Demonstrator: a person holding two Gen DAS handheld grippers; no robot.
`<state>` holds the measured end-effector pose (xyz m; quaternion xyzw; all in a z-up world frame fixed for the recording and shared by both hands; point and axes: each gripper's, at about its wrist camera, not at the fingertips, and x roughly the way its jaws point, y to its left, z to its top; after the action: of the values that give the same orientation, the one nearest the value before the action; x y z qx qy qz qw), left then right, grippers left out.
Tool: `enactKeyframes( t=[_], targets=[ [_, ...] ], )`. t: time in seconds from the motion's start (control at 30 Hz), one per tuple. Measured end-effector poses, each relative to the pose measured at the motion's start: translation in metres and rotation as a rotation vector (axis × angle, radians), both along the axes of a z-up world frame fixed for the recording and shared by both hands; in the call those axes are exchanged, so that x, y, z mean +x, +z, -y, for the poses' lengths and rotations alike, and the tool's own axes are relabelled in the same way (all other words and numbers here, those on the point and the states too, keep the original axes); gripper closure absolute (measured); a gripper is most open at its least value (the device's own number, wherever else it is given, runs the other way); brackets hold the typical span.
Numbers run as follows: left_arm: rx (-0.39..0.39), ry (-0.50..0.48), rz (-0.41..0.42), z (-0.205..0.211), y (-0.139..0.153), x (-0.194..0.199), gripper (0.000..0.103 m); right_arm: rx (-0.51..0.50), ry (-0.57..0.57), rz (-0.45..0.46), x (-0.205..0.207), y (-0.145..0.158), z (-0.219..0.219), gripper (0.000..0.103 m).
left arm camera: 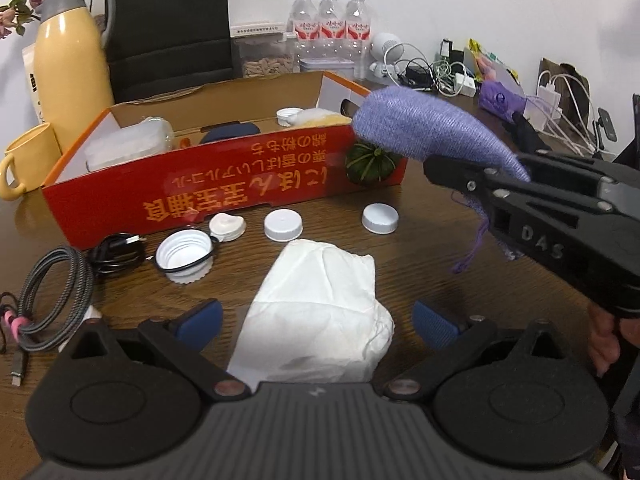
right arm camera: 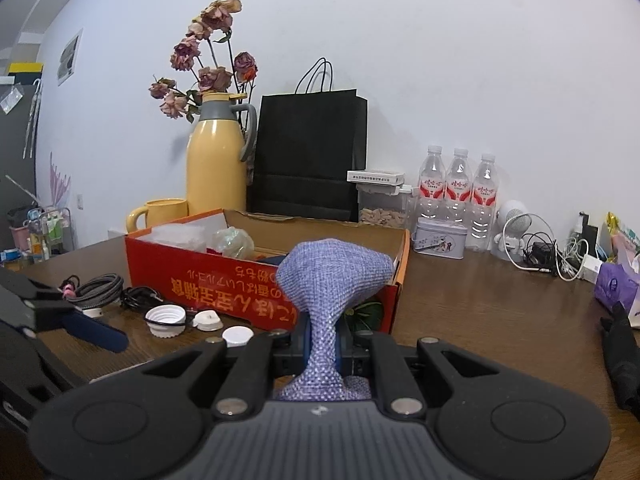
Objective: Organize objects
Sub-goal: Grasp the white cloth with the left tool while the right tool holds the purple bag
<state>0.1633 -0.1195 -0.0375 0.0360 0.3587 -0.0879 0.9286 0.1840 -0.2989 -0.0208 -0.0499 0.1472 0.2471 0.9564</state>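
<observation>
one held item: purple woven pouch (right arm camera: 334,276), pinched at its neck, bulging beyond the pads
right hand-held gripper (right arm camera: 323,350): clamped tight on the pouch, raised off the worktop (right arm camera: 480,312)
red cardboard box (right arm camera: 208,276): just ahead of the right hand-held gripper, open-topped, some items inside
left hand-held gripper (left arm camera: 316,320): jaws spread wide, nothing gripped
white cloth bag (left arm camera: 320,312): lying on the worktop between the left pads
white caps (left arm camera: 283,225): ahead of the left hand-held gripper, beside the box

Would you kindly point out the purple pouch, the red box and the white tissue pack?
purple pouch (right arm camera: 332,276), right wrist view, on its bulging upper body.
red box (left arm camera: 192,196), left wrist view, on its printed front wall.
white tissue pack (left arm camera: 320,312), left wrist view, on its top face.
</observation>
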Motion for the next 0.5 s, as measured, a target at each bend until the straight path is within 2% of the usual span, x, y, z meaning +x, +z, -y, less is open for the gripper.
enactKeyframes(
  t=[0.3, 0.33, 0.4, 0.5],
  targets=[
    [-0.017, 0.036, -0.015, -0.001, -0.013, 0.011, 0.001, 0.008, 0.014, 0.022, -0.004, 0.002, 0.0, 0.093],
    [-0.022, 0.034, -0.014, -0.001, -0.013, 0.011, 0.003, 0.009, 0.014, 0.024, -0.004, 0.002, 0.0, 0.093],
    [-0.026, 0.037, -0.005, -0.002, -0.011, 0.01, 0.016, 0.012, 0.015, 0.025, -0.005, 0.002, 0.001, 0.093],
    [-0.021, 0.033, 0.006, -0.002, -0.009, 0.007, 0.027, 0.016, 0.015, 0.027, -0.005, 0.002, 0.002, 0.093]
  ],
)
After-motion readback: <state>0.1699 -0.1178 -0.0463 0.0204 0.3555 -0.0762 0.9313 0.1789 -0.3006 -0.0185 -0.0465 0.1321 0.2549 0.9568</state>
